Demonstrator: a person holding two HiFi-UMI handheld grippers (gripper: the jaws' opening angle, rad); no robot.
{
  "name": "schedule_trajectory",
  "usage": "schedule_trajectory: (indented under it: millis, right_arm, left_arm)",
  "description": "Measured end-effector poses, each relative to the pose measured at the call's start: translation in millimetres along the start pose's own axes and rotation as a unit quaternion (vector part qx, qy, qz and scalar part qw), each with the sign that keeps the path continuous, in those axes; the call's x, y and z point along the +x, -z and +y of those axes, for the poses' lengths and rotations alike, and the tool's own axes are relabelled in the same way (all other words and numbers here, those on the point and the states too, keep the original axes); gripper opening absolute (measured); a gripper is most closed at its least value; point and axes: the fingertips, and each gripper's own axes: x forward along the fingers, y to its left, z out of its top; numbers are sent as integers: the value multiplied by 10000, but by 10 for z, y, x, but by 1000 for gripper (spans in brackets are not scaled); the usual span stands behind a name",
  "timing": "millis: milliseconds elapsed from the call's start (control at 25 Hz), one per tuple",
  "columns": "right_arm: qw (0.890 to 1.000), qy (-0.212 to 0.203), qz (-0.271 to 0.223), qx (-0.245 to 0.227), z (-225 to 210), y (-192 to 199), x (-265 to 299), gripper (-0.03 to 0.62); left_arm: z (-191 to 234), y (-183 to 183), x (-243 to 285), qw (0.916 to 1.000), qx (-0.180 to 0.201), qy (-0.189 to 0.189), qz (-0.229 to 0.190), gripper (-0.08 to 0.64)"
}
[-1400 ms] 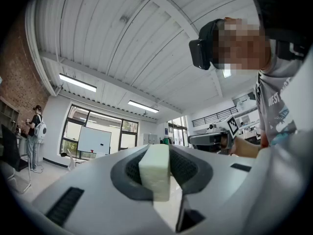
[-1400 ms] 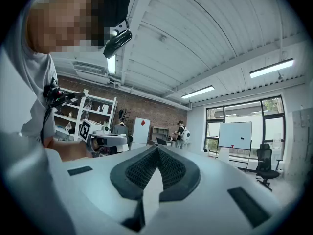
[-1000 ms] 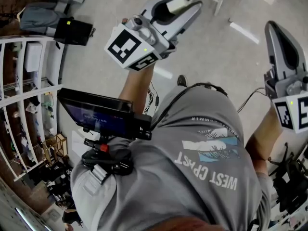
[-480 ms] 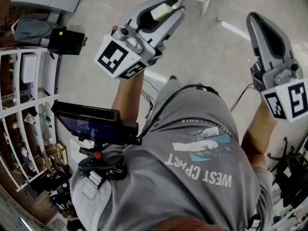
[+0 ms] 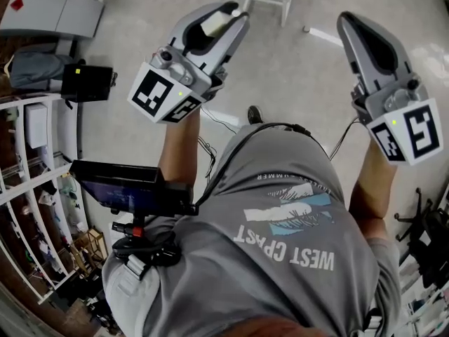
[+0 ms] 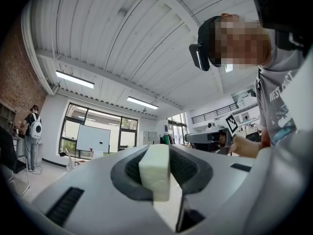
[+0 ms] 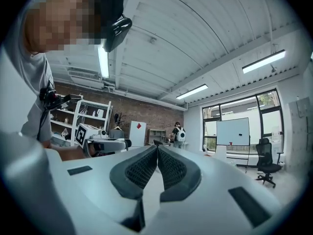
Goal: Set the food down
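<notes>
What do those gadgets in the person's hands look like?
Both the left gripper and right gripper are light grey plastic, with two tapering jaws lined by dark ribbed pads. Each carries a white cube with black square markers. The person wears a grey short-sleeved T-shirt; a black cable crosses it.

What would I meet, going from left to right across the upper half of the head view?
grey bag on the floor → black box-shaped case → left gripper, shut on a pale rectangular food block → right gripper, jaws together and empty
</notes>
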Motion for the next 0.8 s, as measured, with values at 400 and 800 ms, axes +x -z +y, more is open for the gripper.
schedule_trajectory:
  millis: [400,800]
  right_arm:
    - [9998,184,67,-96,-224,42,1360,8]
    - [9992,240,273,-141,-337,-45,1299,8]
  left_arm:
    - [1280,44,-8,9996,74,281,-46,92]
    - [1224,-15,203,9990,-52,429,-107,92]
